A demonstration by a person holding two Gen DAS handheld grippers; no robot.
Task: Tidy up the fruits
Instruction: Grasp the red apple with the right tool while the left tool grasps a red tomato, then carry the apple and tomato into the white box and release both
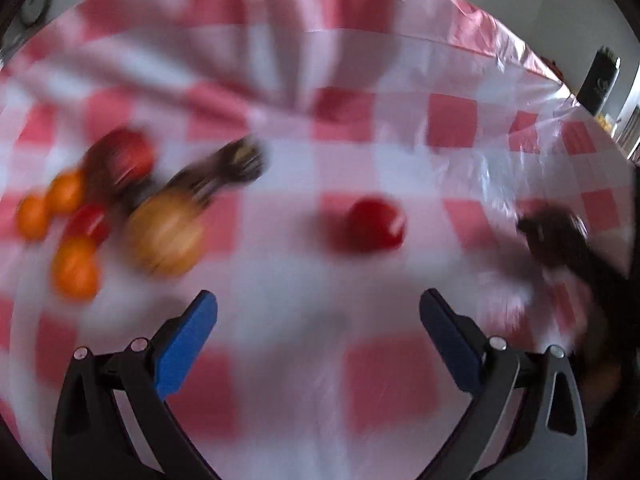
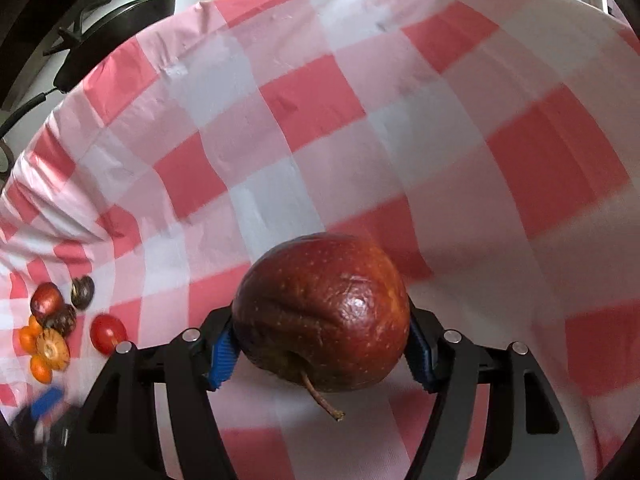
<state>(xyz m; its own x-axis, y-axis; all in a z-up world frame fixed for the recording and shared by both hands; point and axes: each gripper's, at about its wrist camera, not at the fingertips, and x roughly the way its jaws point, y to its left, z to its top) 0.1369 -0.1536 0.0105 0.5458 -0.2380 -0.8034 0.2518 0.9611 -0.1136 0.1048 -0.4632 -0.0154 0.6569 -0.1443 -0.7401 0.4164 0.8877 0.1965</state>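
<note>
A wrinkled dark-red apple (image 2: 320, 316) with its stem toward the camera sits between the blue pads of my right gripper (image 2: 322, 356), which press on both its sides. My left gripper (image 1: 318, 296) stands open over the checked cloth with nothing between its fingers. Beyond it lies a single round red fruit (image 1: 374, 226). To its left is a blurred heap: small oranges (image 1: 76, 266), a red apple (image 1: 120, 156), a yellow-brown fruit (image 1: 166, 236) and dark fruits (image 1: 236, 160). The right wrist view shows the same heap (image 2: 52, 350) far left, with the red fruit (image 2: 107, 333) beside it.
A red-and-white checked tablecloth (image 2: 304, 100) covers the table, creased toward the far edge. Black pans (image 2: 120, 20) sit beyond the table's back left edge. A dark blurred shape (image 1: 552, 232) shows at the right of the left wrist view.
</note>
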